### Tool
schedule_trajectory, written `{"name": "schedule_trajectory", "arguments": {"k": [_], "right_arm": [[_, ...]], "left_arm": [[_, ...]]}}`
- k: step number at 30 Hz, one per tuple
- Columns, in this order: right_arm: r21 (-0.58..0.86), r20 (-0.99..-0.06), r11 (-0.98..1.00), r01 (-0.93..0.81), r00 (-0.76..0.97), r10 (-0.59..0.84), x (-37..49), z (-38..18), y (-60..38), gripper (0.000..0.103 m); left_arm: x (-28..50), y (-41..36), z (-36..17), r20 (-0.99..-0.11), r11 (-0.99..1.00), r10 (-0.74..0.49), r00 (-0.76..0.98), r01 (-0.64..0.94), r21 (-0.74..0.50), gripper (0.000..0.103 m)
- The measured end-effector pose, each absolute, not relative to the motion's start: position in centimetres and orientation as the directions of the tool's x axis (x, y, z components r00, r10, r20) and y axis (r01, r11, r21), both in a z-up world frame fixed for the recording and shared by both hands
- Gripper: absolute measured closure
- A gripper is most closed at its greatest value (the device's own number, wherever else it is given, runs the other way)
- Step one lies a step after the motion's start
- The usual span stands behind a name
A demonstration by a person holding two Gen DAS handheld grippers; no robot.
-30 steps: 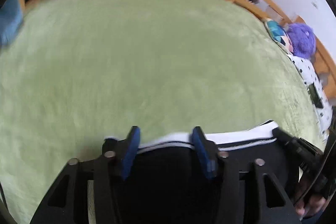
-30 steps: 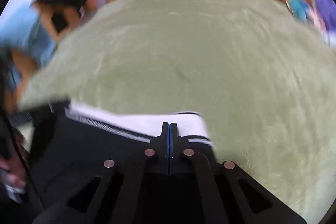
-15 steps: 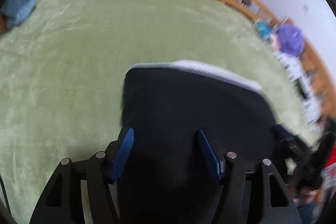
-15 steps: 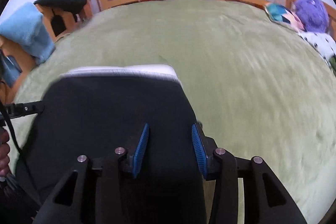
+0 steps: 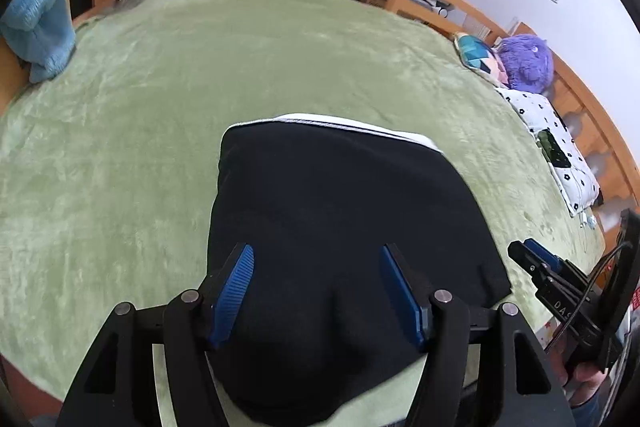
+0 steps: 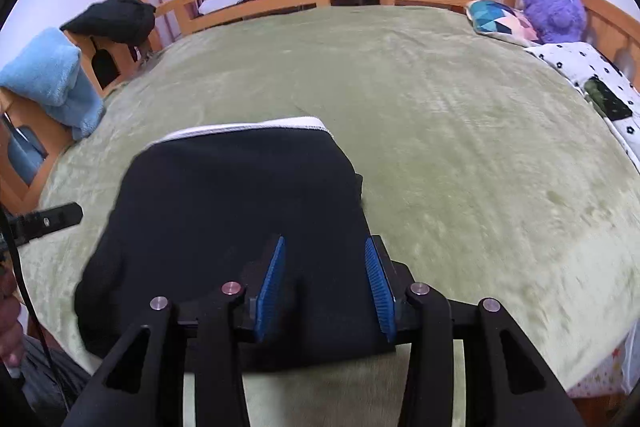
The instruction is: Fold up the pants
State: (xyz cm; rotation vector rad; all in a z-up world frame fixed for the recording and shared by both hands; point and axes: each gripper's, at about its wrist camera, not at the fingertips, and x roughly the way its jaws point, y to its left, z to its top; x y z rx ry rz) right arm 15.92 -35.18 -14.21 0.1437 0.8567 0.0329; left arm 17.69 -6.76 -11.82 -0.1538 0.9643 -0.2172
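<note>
A wide green blanket [image 5: 168, 115] covers a wooden-railed bed. On its near part lie the black pants [image 5: 344, 211], folded into a compact block, white waistband edge farthest away. The left gripper [image 5: 318, 287] and right gripper [image 6: 324, 279] both hover above the near edge, blue-padded jaws apart, holding nothing. The block lies straight ahead of both, equally near.

Two close wrist views, angled down over shared pants [image 5: 340, 227], bed [image 6: 460, 131].
</note>
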Motion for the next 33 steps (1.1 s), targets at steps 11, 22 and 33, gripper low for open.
{"name": "schedule_trajectory", "arguments": {"k": [11,22,33], "right_arm": [[0.086,-0.681,0.995,0.043,0.731,0.027,8.6,-7.8,-35.2,0.04],[0.058,-0.6,0.997,0.058,0.8,-0.012,0.7,-4.4,-34.6,0.0],[0.059,-0.58,0.995,0.074,0.814,-0.026,-1.8,-3.1,-34.8,0.0]], "left_arm": [[8.9,-8.3,-6.0,-0.694,0.988,-0.157,0.703,0.119,-0.103,0.028],[1.0,-9.2,-3.3,-0.615,0.994,-0.098,0.782,0.101,-0.03,0.003],[-1.2,-8.7,-2.9,-0.599,0.997,-0.071,0.798,0.063,-0.034,0.003]]}}
